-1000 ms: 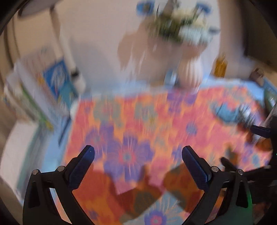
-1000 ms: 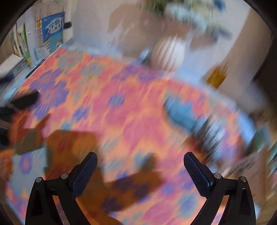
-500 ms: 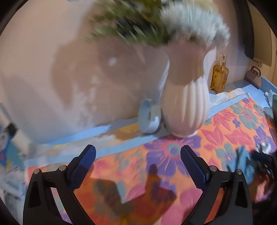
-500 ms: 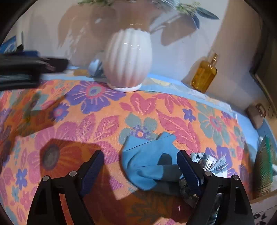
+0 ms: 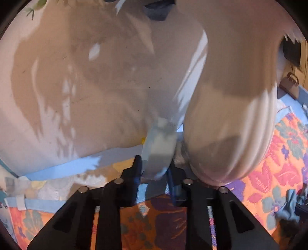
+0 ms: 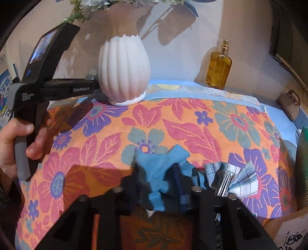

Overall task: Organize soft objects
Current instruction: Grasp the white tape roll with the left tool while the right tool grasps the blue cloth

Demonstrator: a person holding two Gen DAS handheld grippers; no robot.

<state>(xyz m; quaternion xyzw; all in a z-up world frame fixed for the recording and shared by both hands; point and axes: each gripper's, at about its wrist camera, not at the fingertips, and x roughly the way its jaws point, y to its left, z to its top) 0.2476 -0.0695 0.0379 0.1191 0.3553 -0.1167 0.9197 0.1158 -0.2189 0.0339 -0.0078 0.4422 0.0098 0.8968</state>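
- The right tongs (image 6: 156, 184) have just been closing, and they now pinch a bunched blue cloth (image 6: 160, 163) between their dark fingers (image 6: 132, 184); the cloth's loose ends fan out beyond the tips onto the flowered spread
- That blue cloth lies toward the near right part of the bench (image 6: 279, 113), on an orange spread with pink and purple flowers (image 6: 115, 134)
- Just to its right, touching it, sits a plaid blue-and-white cloth (image 6: 244, 177) with a metal clip (image 6: 225, 182) across its middle (gathered like a bow)
- The left tongs (image 5: 154, 173) have also just been closing, and they are nearly together on a small pale blue-grey round thing (image 5: 159, 148) standing on edge at the back of the bench; the blur keeps me from saying what it is
- That round thing stands just beside the foot of a ribbed white vase (image 5: 231, 115), against the wall
- From the right side, a person's hand (image 6: 17, 142) grips the handle of the left tool, whose body reaches behind the vase (image 6: 124, 73), so its tips are hidden there
- The vase holds white flowers and green leaves (image 6: 90, 5)
- An amber glass bottle (image 6: 218, 67) stands at the back right against the wall, well apart from the cloths
- A small brown handled thing (image 6: 290, 103) sits at the far right edge
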